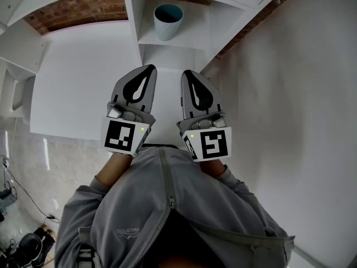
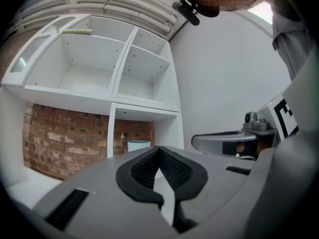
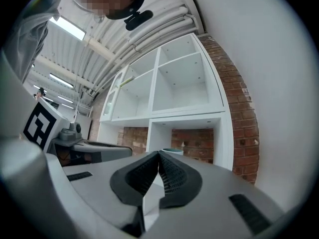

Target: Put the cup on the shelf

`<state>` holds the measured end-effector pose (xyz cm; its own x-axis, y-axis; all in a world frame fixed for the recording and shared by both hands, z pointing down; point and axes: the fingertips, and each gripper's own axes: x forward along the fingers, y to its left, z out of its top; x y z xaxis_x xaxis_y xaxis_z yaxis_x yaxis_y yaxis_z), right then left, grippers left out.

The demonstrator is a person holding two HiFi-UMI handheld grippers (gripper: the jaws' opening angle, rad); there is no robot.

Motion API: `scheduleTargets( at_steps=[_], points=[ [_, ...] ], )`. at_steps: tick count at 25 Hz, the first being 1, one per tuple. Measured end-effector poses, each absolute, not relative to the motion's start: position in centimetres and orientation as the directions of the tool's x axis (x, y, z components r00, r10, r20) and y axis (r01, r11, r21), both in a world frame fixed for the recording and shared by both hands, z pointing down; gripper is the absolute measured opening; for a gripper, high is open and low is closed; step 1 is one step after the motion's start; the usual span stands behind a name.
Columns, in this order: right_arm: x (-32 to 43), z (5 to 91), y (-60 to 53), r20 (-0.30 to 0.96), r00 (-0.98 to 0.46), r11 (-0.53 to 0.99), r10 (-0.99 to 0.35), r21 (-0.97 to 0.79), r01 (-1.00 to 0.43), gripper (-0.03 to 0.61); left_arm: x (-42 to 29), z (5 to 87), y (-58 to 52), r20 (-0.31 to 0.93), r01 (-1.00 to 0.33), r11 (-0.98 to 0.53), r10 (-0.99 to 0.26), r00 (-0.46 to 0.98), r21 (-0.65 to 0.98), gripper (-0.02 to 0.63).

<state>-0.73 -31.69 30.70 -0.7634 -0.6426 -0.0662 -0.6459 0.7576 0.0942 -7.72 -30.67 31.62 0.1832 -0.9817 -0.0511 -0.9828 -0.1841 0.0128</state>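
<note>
The cup (image 1: pixel 168 20) is sitting on the shelf (image 1: pixel 146 37) ahead. The left gripper (image 1: pixel 149 67) and right gripper (image 1: pixel 187 72) are pointing there, fingers closed, empty.

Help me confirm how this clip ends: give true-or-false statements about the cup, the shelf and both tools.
The pale blue cup stands upright in a compartment of the white shelf unit. True.
The left tool grips the cup. False: it is shut on nothing, apart from the cup.
The right tool is wide open. False: it is shut and empty.
The red brick wall shows behind the shelf unit. True.
</note>
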Motion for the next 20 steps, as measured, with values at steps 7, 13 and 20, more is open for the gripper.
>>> scheduleTargets(
  at_steps=[7, 13, 20],
  points=[
    [0.7, 31.2, -29.6, -0.062, -0.736, 0.728, -0.674, 0.114, -0.676, 0.028, -7.6, 32.2, -27.6, -0.024, -0.99, -0.141, -0.99, 0.141, -0.007, 0.006],
    [1.9, 31.9, -28.6, -0.046, -0.713, 0.707, -0.699, 0.108, -0.699, 0.028, -7.5, 33.5, -26.2, 0.032, -0.989, -0.145, -0.989, 0.144, -0.041, 0.008],
    [2.6, 32.2, -28.3, -0.046, -0.707, 0.7, -0.705, 0.11, -0.705, 0.028, -6.7, 32.4, -26.0, -0.022, -0.988, -0.151, -0.988, 0.151, -0.022, 0.008]
  ],
)
